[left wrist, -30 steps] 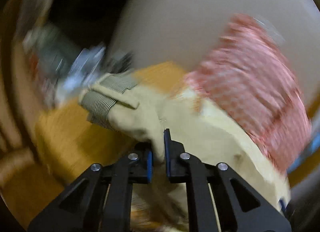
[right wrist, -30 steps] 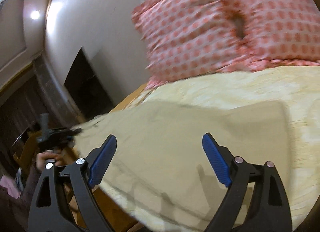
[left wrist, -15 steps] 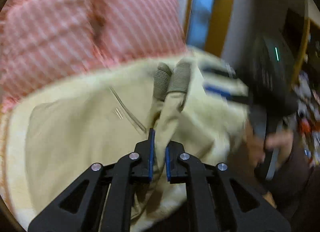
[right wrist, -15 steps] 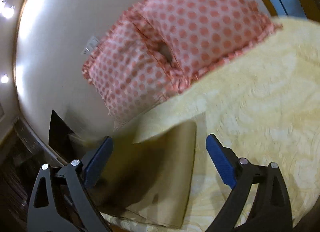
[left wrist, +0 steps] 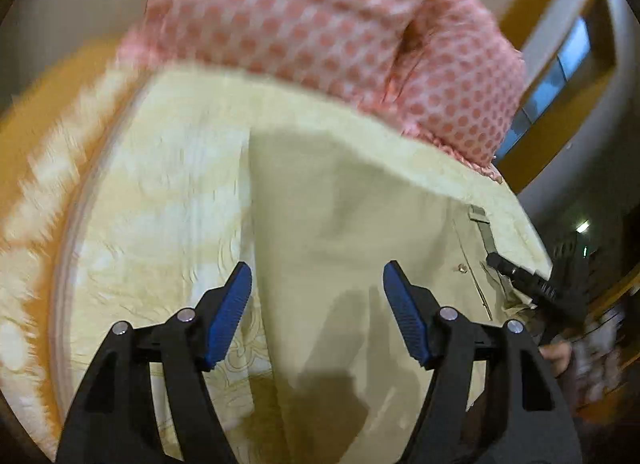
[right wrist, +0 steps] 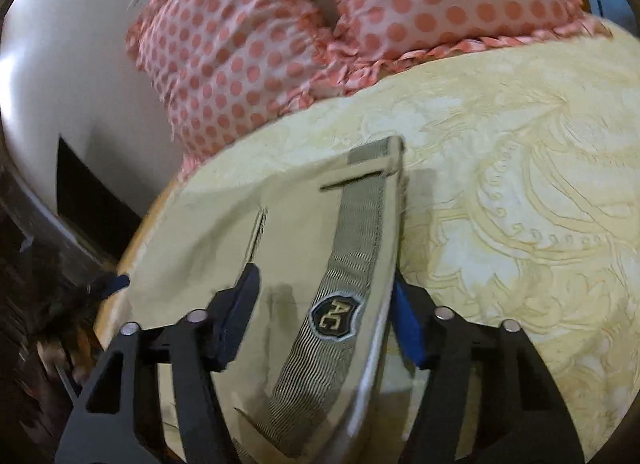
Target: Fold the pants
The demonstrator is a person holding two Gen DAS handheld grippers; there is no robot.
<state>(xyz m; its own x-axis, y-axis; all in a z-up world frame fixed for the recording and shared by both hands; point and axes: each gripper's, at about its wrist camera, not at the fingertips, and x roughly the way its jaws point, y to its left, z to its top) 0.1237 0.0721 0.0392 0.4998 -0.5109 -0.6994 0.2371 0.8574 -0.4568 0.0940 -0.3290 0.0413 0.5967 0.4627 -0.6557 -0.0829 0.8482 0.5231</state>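
Fingers of left gripper (left wrist: 317,310) apart, right gripper (right wrist: 326,314) apart, one pants (left wrist: 352,223), two pillows (right wrist: 320,23)

L hand-held gripper (left wrist: 316,304) w/ jaws spread wide, nothing between the blue pads (left wrist: 230,314), hovering over beige pants (left wrist: 352,232) laid flat on pale yellow bedspread (left wrist: 160,203). Pink polka-dot pillow (left wrist: 340,23) at far edge. R hand-held gripper (left wrist: 536,288) at pants' right edge, near waistband; grip state unclear.
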